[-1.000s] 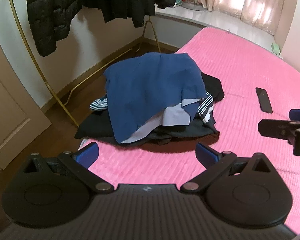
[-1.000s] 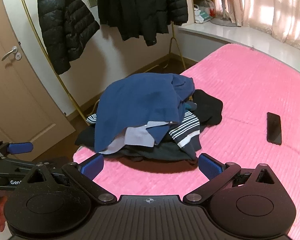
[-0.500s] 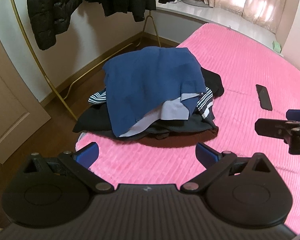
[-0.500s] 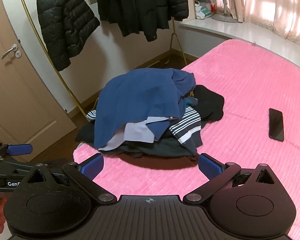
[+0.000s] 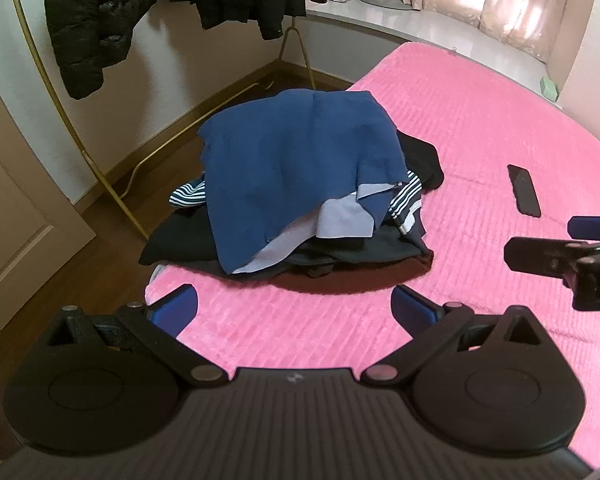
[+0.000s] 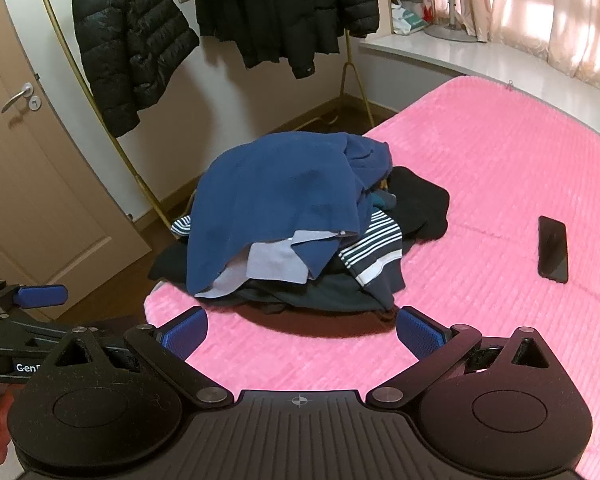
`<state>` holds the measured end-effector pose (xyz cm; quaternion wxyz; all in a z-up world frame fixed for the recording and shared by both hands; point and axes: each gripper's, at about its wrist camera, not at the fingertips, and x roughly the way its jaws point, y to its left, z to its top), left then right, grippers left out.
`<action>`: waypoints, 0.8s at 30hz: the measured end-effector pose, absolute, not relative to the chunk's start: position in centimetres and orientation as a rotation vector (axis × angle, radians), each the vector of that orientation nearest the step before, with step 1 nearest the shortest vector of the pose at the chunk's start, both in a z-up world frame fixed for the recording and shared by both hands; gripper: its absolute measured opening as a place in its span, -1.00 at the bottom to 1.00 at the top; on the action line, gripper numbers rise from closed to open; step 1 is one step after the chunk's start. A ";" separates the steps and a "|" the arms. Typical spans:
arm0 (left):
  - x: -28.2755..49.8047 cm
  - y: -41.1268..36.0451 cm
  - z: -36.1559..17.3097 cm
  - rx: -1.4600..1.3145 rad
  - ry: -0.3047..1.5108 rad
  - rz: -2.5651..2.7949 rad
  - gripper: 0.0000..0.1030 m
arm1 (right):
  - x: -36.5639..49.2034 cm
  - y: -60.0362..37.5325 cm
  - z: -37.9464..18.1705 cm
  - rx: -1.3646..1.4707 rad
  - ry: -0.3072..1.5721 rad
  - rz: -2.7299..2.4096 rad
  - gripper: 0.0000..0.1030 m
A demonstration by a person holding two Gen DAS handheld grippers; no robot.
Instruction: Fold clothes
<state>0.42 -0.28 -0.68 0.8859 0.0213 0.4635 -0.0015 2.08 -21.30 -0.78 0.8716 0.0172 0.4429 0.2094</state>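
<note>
- The pile of clothes [image 5: 300, 196] sits at the corner of the pink bed [image 5: 480, 128], unfolded. A blue garment [image 5: 292, 160] lies draped on top, with a pale grey piece [image 5: 340, 220], a striped piece [image 6: 374, 250] and black clothes [image 5: 188, 242] under it.
- Our left tongs [image 5: 294, 306] are spread wide and empty, hovering over bare bed just short of the pile. Our right tongs [image 6: 302, 330] are likewise wide and empty, near the pile's front edge.
- Risk one: the layers overlap closely at the front. A pinch taken low there could catch the grey or striped piece along with the blue one, and a lift would then drag several garments at once.
- Risk two: the pile overhangs the bed corner, with black cloth past the edge toward the wooden floor [image 5: 100, 280]. Pulling the top garment toward us may tip the rest off.
- Risk three: a phone [image 6: 553, 249] lies on the bed well apart to the right. If we spread a garment flat on that side, the cloth may cover or sweep it.
- Risk four: the two tongs work close side by side. The right one shows at the edge of the left view, so crossing over could knock them together.
- The blue garment looks soft and loose, and we judge a shallow pinch may slip.
</note>
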 end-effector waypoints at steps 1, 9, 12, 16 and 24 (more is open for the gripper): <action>0.4 -0.3 -0.7 0.045 0.964 -0.004 0.97 | 2.1 -21.3 -0.8 0.036 0.926 0.438 0.99; 0.5 -0.2 -0.8 0.046 0.968 -0.010 0.97 | 2.1 -21.2 -1.0 0.033 0.925 0.437 0.99; 0.4 -0.1 -0.8 0.043 0.967 -0.010 0.97 | 2.1 -21.0 -0.9 0.028 0.926 0.438 0.99; 0.4 0.0 -0.8 0.039 0.968 -0.012 0.97 | 2.1 -21.0 -0.9 0.027 0.926 0.438 0.99; 0.3 0.0 -0.8 0.035 0.968 -0.017 0.97 | 1.9 -21.1 -1.0 0.028 0.929 0.437 0.99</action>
